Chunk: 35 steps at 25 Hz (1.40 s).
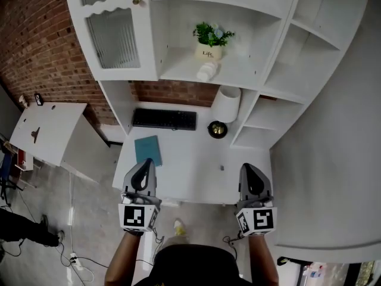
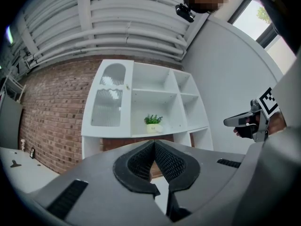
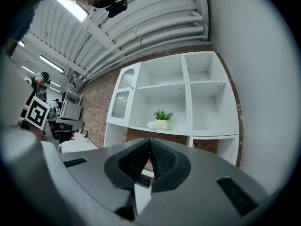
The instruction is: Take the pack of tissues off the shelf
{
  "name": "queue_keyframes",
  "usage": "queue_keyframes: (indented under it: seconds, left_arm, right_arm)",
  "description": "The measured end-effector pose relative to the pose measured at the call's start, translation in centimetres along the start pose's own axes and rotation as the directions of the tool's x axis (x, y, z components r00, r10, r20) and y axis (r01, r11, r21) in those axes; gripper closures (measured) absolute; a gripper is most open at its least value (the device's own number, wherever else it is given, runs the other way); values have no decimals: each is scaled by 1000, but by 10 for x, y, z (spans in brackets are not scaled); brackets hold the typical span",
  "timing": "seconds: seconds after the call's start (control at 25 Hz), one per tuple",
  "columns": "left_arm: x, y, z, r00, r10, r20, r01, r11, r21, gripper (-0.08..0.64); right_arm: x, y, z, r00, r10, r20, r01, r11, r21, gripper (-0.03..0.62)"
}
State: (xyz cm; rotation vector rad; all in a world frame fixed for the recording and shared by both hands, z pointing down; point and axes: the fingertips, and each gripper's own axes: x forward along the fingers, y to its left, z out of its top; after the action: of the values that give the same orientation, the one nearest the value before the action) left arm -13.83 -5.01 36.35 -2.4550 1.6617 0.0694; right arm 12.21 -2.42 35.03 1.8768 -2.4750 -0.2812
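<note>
You've done nothing yet: the tissues (image 1: 207,71) lie on the shelf (image 1: 172,70), just in front of the plant pot (image 1: 209,53). Your left gripper (image 1: 147,162) and right gripper (image 1: 247,167) are both closed and empty, well short of it. Reaching, gripping and lifting all remain.

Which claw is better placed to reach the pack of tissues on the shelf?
Right, probably: the right claw stands slightly nearer the pack of tissues than the left claw, and its view shows the pack unobstructed beside the plant pot. Both are shut and far off.
</note>
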Motion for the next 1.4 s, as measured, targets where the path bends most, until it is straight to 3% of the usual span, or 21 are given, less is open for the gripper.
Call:
queue_keyframes:
  seconds: [0.2,0.4,0.72,1.08,1.4]
  left_arm:
    - [50,29,-1,998,-54,9,54,999,-5,543]
    - [101,42,-5,996,-83,13,83,997,-5,543]
    - [167,35,-2,993,-114,22,114,993,21,543]
    - [244,30,-1,991,-131,-13,132,991,28,543]
    - [284,19,19,989,-148,19,148,989,7,543]
  right_arm:
    - [61,11,12,1000,4,19,-3,999,-39,591]
    - [112,10,17,1000,22,16,-21,999,-49,541]
    - [174,4,15,994,111,-2,-111,993,-51,366]
    - [260,-3,22,989,146,-7,-147,987,-60,295]
    - [326,-5,25,988,151,-33,-153,982,-106,281]
